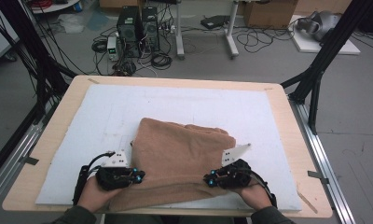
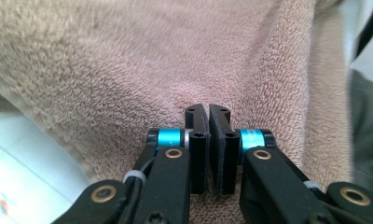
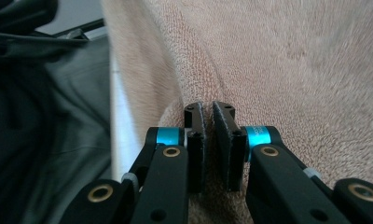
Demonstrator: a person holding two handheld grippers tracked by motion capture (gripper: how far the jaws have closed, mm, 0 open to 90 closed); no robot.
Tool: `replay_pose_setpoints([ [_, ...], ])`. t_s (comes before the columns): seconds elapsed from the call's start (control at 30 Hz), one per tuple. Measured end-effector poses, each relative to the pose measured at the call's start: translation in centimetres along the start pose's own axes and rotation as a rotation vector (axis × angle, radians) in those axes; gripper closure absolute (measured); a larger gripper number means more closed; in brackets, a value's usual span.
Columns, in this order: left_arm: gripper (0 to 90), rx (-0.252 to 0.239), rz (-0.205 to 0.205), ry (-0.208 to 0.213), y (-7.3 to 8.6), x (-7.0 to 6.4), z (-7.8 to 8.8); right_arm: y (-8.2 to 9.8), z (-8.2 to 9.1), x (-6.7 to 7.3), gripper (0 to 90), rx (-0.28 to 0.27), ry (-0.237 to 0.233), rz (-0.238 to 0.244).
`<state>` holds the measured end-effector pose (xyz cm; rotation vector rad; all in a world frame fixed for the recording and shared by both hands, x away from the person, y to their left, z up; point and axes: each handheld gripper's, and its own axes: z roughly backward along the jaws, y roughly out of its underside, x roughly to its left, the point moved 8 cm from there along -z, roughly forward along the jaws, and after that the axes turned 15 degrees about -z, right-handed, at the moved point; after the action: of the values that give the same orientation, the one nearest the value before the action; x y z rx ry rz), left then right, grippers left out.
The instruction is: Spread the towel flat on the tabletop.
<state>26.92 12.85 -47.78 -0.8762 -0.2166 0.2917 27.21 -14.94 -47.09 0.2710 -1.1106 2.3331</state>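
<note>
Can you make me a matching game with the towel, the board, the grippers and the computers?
Things:
1. towel
2. foam board
3. left gripper and right gripper
4. computer towers

Descriptions:
A. white, lying flat on the wooden table
B. on the floor beyond the table
C. brown and fuzzy
D. black, pinched shut on the cloth's near edge

Pairs: 1-C, 2-A, 3-D, 4-B

A pale wooden table (image 1: 54, 135) carries a white foam mat (image 1: 175, 105) across most of its top. Beyond its far edge, two black computer towers (image 1: 138, 30) stand on the grey floor among tangled black cables (image 1: 161, 58), with brown cardboard boxes (image 1: 268, 13) far right.
</note>
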Motion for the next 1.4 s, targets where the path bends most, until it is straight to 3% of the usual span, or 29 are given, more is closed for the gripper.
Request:
replay_pose_setpoints([
  [0.17,86.2,-0.022,0.002,0.020,0.1,-1.8,1.8,0.9,0.3,3.1,83.8,0.007,-0.064,0.031],
  [0.27,80.8,-0.047,0.008,0.006,-0.4,-2.0,2.6,0.8,0.9,3.8,74.3,-0.022,-0.085,0.028],
  [0.37,66.8,-0.065,0.010,-0.026,-1.5,-0.7,2.8,-0.4,1.8,2.6,65.4,-0.084,-0.044,0.010],
  [0.43,62.1,-0.078,0.007,-0.048,-2.2,0.5,2.5,-1.1,2.0,1.4,61.4,-0.105,-0.020,-0.006],
  [0.47,59.7,-0.089,0.016,-0.064,-2.5,1.2,2.3,-1.5,1.8,0.4,59.5,-0.104,0.018,-0.007],
  [0.53,55.1,-0.088,0.023,-0.098,-2.8,2.7,1.7,-2.1,1.6,-0.9,57.9,-0.102,0.036,-0.035],
  [0.6,52.7,-0.070,0.021,-0.132,-2.8,3.9,0.7,-2.5,1.0,-2.3,57.6,-0.082,0.091,-0.032],
  [0.67,52.0,-0.040,0.027,-0.135,-2.4,4.7,-0.5,-2.5,0.2,-3.5,57.4,-0.048,0.129,-0.033],
  [0.73,54.6,0.004,0.026,-0.125,-1.7,4.9,-1.7,-2.2,-0.8,-4.3,58.2,-0.015,0.152,-0.034],
  [0.83,69.9,0.072,0.042,-0.045,-0.5,4.6,-3.3,-1.4,-2.4,-4.9,61.1,0.066,0.174,-0.022],
  [0.87,74.4,0.072,0.037,-0.041,-0.3,4.5,-3.6,-1.4,-2.5,-4.9,65.6,0.039,0.169,-0.024],
  [0.97,86.8,0.063,0.043,-0.032,-0.2,4.4,-3.5,-1.3,-2.4,-4.9,81.3,0.030,0.143,-0.052],
  [1.17,89.2,0.054,0.028,-0.023,-0.3,3.5,-2.7,-1.3,-2.4,-4.1,85.0,0.038,0.128,-0.032],
  [1.4,89.7,0.022,0.041,-0.009,0.7,1.8,-1.0,-0.9,-1.8,-1.7,84.9,0.023,0.097,0.016],
])
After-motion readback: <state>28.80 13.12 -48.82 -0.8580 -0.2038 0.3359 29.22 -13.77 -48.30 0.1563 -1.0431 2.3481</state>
